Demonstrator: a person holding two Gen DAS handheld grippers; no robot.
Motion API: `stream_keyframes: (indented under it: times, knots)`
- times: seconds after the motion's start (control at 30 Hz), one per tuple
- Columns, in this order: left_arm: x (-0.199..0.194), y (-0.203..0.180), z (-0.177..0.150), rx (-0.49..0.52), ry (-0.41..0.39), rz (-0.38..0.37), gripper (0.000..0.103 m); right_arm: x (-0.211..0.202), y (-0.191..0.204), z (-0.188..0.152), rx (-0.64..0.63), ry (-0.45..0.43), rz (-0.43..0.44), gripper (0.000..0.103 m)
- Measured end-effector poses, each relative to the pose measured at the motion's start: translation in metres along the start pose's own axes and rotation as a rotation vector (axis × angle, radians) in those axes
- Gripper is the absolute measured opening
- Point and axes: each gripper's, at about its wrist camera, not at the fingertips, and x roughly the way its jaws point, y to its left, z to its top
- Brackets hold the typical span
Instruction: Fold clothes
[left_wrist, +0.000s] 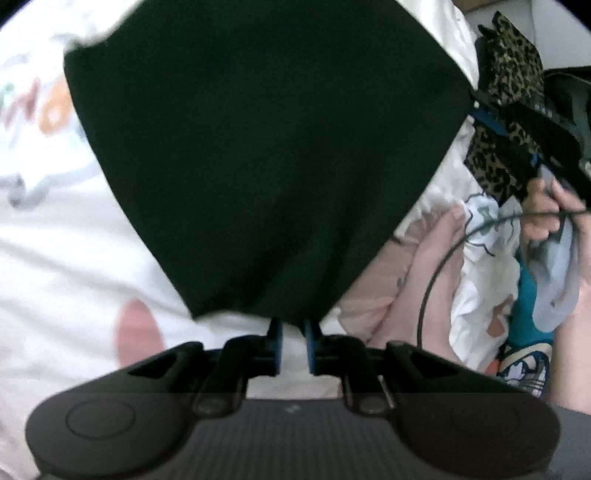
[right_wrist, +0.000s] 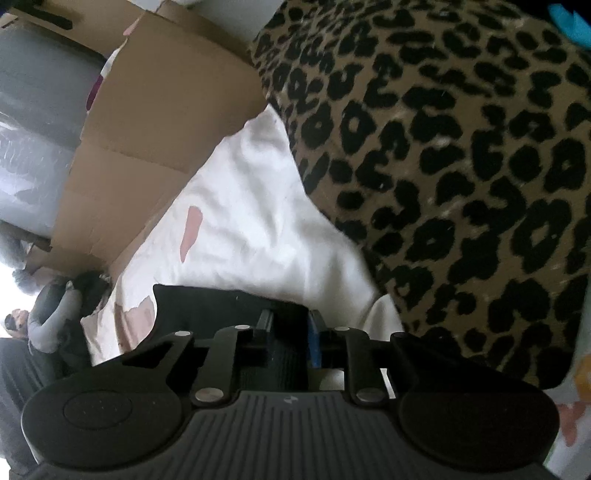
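Note:
A black garment (left_wrist: 258, 147) lies spread flat on the white printed bed sheet (left_wrist: 74, 240) and fills the middle of the left wrist view. Its near corner ends right at my left gripper (left_wrist: 291, 325), whose fingers stand a little apart with bare sheet showing between them. My right gripper (left_wrist: 487, 118) is at the garment's far right corner, held by a hand (left_wrist: 546, 214). In the right wrist view the right gripper (right_wrist: 290, 321) has its fingers apart, and the black garment (right_wrist: 207, 302) lies loosely between them with one blue pad (right_wrist: 314, 339) uncovered.
A leopard-print garment (right_wrist: 443, 166) lies on the sheet (right_wrist: 251, 206) beside the right gripper, also seen as leopard fabric (left_wrist: 513, 74). A cardboard box (right_wrist: 159, 110) stands beyond the bed. Loose clothes, one teal (left_wrist: 528, 317), and a cable (left_wrist: 436, 266) lie at the right.

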Motion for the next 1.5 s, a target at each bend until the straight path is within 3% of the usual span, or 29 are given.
stream_keyframes:
  times: [0.07,0.3,0.57,0.73,0.87,1.0,1.17,1.23,1.37,1.5]
  knots:
    - [-0.002,-0.012,0.018,0.034,-0.005,0.046,0.023,-0.006,-0.001,0.001,0.0,-0.021,-0.008,0.025]
    - [-0.048,-0.042,0.059,0.251,-0.099,0.163,0.025,-0.016,-0.007,0.003,0.034,-0.041,-0.001,0.026]
    - [-0.072,-0.079,0.104,0.57,-0.081,0.254,0.031,-0.025,-0.005,-0.003,0.016,-0.041,-0.024,0.026]
    - [-0.08,-0.071,0.127,0.673,-0.085,0.271,0.031,-0.018,0.001,-0.011,-0.004,-0.032,-0.057,0.026]
    - [-0.069,-0.055,0.153,0.653,-0.118,0.229,0.029,-0.012,0.008,-0.019,-0.035,-0.014,-0.091,0.026]
    - [-0.054,-0.043,0.168,0.702,-0.162,0.198,0.029,-0.007,0.011,-0.023,-0.069,-0.006,-0.126,0.026]
    - [-0.074,-0.041,0.192,0.785,-0.257,0.129,0.026,-0.003,0.012,-0.024,-0.119,-0.017,-0.163,0.026]
    - [-0.083,-0.034,0.201,0.772,-0.294,0.122,0.027,-0.003,0.013,-0.023,-0.142,-0.008,-0.176,0.026]
    - [-0.088,-0.019,0.212,0.734,-0.291,0.072,0.028,-0.007,0.021,-0.024,-0.22,-0.002,-0.194,0.026]
    - [-0.083,-0.008,0.213,0.702,-0.331,0.052,0.028,-0.011,0.026,-0.023,-0.251,-0.042,-0.175,0.026]
